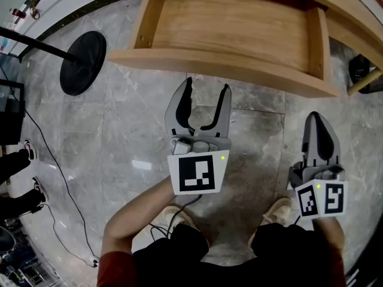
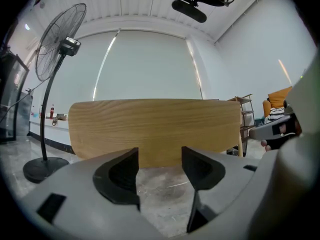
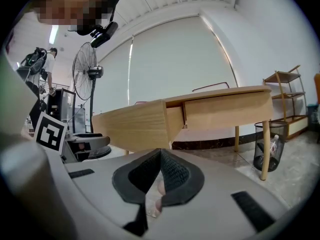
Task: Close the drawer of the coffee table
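The light wooden drawer (image 1: pixel 227 34) stands pulled out from the coffee table (image 3: pixel 240 104), its front panel (image 2: pixel 155 131) facing me. My left gripper (image 1: pixel 204 94) hovers just short of that panel, level with it, open with nothing between its fingers. My right gripper (image 1: pixel 319 127) is lower and to the right, off the drawer's right corner, shut with nothing in it. In the right gripper view the open drawer (image 3: pixel 135 126) juts out left of the table's front.
A black floor fan's round base (image 1: pixel 82 63) and pole stand left of the drawer on the marble floor. A cable runs along the floor at left. A wire waste basket (image 3: pixel 267 144) and a wooden shelf rack (image 3: pixel 287 99) stand beyond the table's leg.
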Tool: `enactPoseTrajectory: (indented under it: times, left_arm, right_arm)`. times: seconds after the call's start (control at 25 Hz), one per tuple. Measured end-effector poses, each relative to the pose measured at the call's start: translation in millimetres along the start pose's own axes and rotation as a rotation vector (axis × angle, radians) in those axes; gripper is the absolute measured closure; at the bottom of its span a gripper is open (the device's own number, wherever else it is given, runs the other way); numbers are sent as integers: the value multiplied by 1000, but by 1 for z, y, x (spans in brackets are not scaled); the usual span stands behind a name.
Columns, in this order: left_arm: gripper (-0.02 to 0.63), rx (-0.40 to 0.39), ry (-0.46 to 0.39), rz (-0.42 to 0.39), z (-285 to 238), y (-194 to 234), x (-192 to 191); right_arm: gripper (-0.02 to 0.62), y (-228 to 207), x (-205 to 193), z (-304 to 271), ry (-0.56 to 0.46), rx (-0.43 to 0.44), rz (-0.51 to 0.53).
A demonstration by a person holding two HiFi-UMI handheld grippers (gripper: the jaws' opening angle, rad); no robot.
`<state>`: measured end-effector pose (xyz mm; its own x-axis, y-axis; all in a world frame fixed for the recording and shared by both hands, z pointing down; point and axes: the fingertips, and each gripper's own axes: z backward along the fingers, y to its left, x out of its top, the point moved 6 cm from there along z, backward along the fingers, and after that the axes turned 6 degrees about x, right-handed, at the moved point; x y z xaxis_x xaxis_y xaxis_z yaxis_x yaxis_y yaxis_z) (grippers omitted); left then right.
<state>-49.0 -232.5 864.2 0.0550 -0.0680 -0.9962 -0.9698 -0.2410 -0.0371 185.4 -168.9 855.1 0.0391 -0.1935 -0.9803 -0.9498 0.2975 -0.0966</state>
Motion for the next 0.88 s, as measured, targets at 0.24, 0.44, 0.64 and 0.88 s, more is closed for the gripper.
enactPoseTrajectory:
  times: [0.24,0.44,0.64,0.88]
  left_arm:
    - [334,18,-19,9,-15,-1,9]
    - [330,17,8,0,-19,-2,10]
    - [330,25,19,8,-43,-1,17]
    - [331,26,21,4,-68,-3,26]
  right_arm:
    - [598,1,-2,1,0,20,39]
    - [598,0,-3,0,-8,14,24]
    - [598,-2,-1,-2,-18,8,16]
    - [598,-16,4,-3,-29,-15,0]
